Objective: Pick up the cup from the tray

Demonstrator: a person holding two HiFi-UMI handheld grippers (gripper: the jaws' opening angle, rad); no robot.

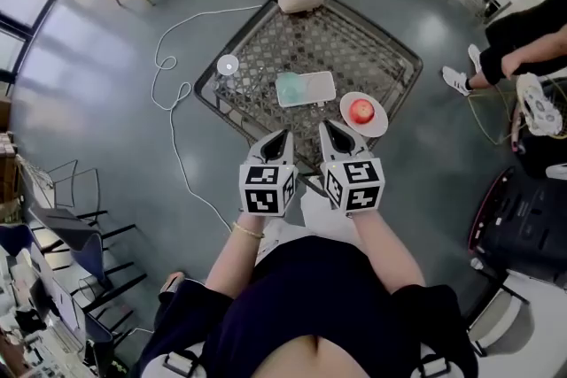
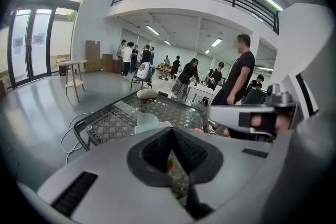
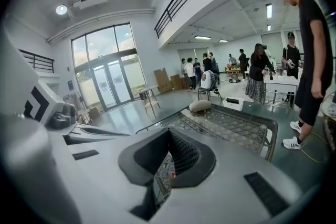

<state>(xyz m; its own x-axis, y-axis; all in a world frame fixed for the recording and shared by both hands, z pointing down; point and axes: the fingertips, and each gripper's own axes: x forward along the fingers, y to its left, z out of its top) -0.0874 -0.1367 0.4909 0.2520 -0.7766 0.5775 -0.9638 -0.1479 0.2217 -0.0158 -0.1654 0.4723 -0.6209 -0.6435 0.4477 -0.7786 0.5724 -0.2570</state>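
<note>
1. Glass table (image 1: 266,49): spreads ahead of both pairs of jaws.
2. Tray (image 1: 319,89): lies just beyond the jaw tips, with its long axis crosswise to them.
3. Left gripper (image 1: 283,139): jaws pressed together, empty.
4. Right gripper (image 1: 327,130): jaws likewise together, empty.
5. Cup (image 1: 290,88): stands on the tray's left end, straight ahead of the left jaws, which are judged nearer, and ahead-left of the right jaws.

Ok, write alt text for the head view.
Seen from above, a person holds the left gripper and right gripper, both shut, at the near edge of a lattice-patterned table. Ahead sit a pale green cup on a tray and an apple on a plate.
</note>
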